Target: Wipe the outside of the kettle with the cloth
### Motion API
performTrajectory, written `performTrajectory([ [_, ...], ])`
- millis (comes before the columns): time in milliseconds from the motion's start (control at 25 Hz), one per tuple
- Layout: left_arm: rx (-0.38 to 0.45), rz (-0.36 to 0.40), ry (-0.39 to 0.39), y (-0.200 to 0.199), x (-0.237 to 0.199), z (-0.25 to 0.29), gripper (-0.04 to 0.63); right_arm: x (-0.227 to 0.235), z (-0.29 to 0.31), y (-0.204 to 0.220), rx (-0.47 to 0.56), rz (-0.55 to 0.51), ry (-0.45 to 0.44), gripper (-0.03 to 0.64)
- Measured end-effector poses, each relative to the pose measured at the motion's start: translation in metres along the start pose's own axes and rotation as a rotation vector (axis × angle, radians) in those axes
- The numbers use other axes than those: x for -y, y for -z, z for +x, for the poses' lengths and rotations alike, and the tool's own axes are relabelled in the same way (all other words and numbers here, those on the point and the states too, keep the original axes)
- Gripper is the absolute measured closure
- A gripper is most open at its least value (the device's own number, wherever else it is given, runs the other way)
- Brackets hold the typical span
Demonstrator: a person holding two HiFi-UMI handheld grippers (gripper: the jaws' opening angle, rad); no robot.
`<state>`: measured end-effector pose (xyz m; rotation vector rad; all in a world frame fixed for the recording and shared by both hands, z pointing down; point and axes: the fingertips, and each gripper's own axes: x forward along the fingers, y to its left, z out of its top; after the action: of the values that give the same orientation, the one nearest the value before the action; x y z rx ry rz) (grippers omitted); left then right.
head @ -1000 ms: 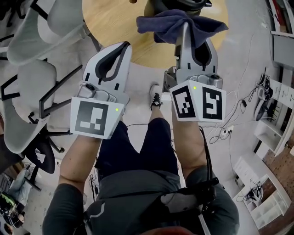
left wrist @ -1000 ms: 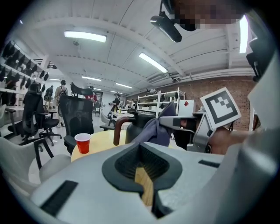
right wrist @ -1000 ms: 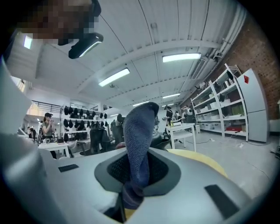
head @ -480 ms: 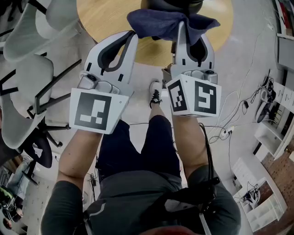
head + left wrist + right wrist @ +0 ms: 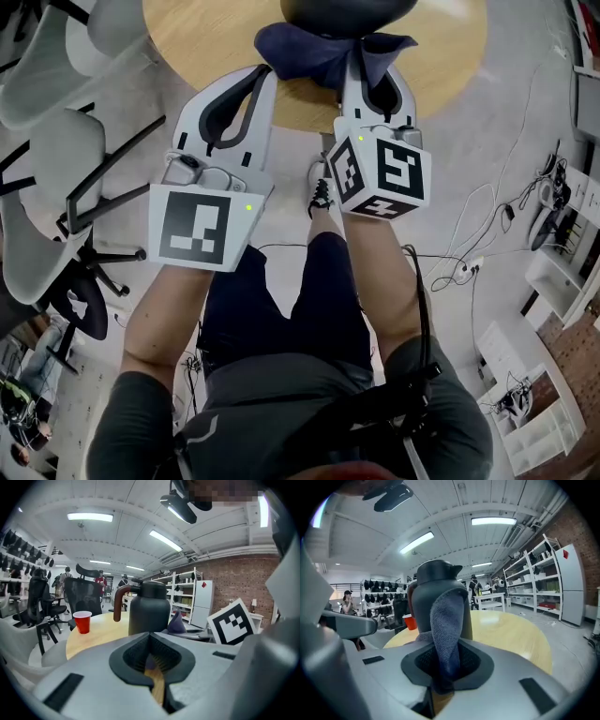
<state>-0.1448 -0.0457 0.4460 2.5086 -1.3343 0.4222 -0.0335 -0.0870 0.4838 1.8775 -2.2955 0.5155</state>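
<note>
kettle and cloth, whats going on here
A person holds a gripper in each hand over a round wooden table. The right gripper is shut on a dark blue cloth and holds it right in front of the dark kettle, set for wiping. Whether cloth and kettle touch is hard to tell. The left gripper is shut and empty, pointing at the kettle from beside the right one. A red cup stands further along the table.

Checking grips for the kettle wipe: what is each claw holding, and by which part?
Right claw pinches the blue cloth by a bunched fold; left claw holds nothing.
</note>
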Motion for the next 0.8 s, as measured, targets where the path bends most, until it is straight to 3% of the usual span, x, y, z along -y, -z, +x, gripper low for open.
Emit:
performTrajectory([
  [480, -0.027, 0.002, -0.017, 0.004, 0.001, 0.006, 0.586, 0.005, 0.006, 0.015, -0.040, -0.011, -0.018, 0.551],
  [800, -0.010, 0.017, -0.005, -0.023, 0.015, -0.005, 0.588, 0.009, -0.036, -0.068, 0.078, 0.000, -0.085, 0.551],
])
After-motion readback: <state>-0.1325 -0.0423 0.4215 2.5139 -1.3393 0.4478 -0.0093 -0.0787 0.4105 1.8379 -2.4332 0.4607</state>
